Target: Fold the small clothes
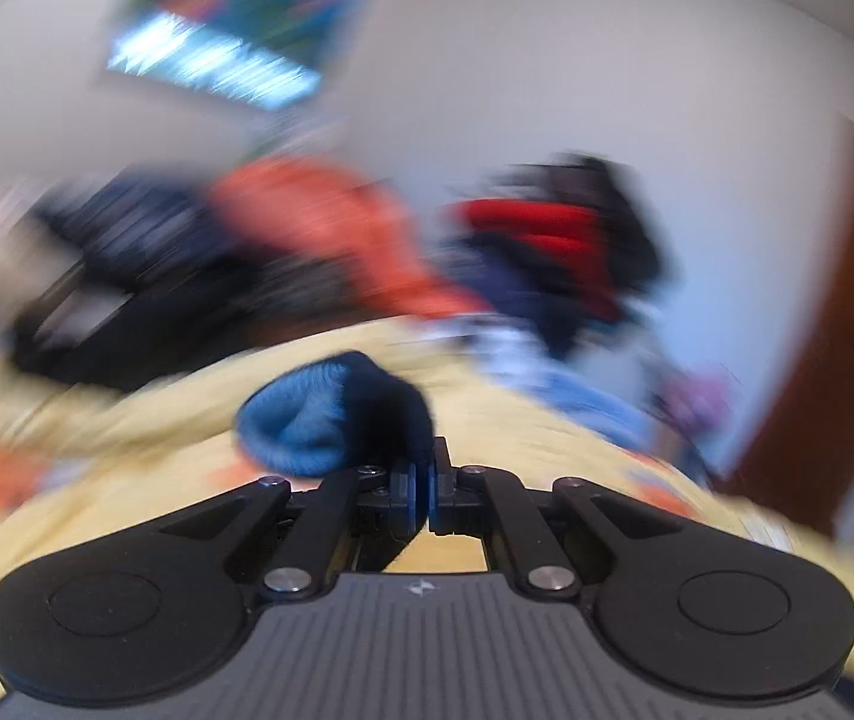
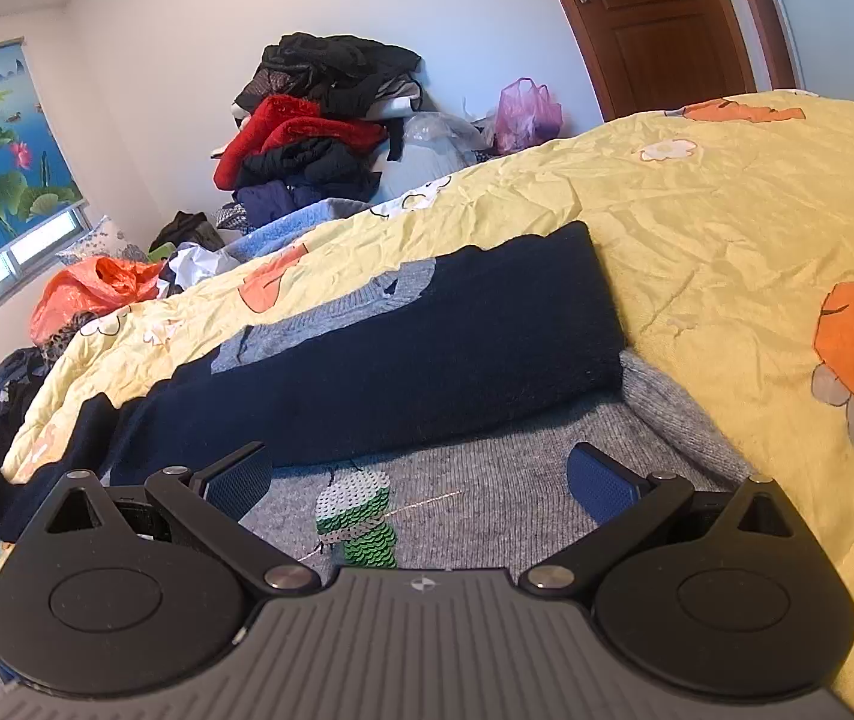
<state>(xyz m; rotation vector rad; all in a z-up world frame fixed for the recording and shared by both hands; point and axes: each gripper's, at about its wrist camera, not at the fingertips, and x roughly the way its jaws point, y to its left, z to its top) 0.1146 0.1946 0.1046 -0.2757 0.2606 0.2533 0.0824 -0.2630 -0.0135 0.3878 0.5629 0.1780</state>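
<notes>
My left hand-held gripper (image 1: 425, 495) is pinched on a fold of the blue knit sweater (image 1: 330, 420), bunched at frame center above the yellow quilt (image 1: 126, 420) — that view is heavily smeared, so the clutter behind reads only as orange, red and dark shapes. My right hand-held gripper (image 2: 417, 483) is spread wide, hovering low over the sweater's (image 2: 402, 348) grey panel with its green sequin patch (image 2: 360, 519) at lower center. The navy part lies folded across mid-frame on the carrot-print quilt (image 2: 727, 228). Behind it, upper center, a clothes pile (image 2: 318, 126); an orange bag (image 2: 90, 291) at left; the wooden door (image 2: 661, 18) upper right.
</notes>
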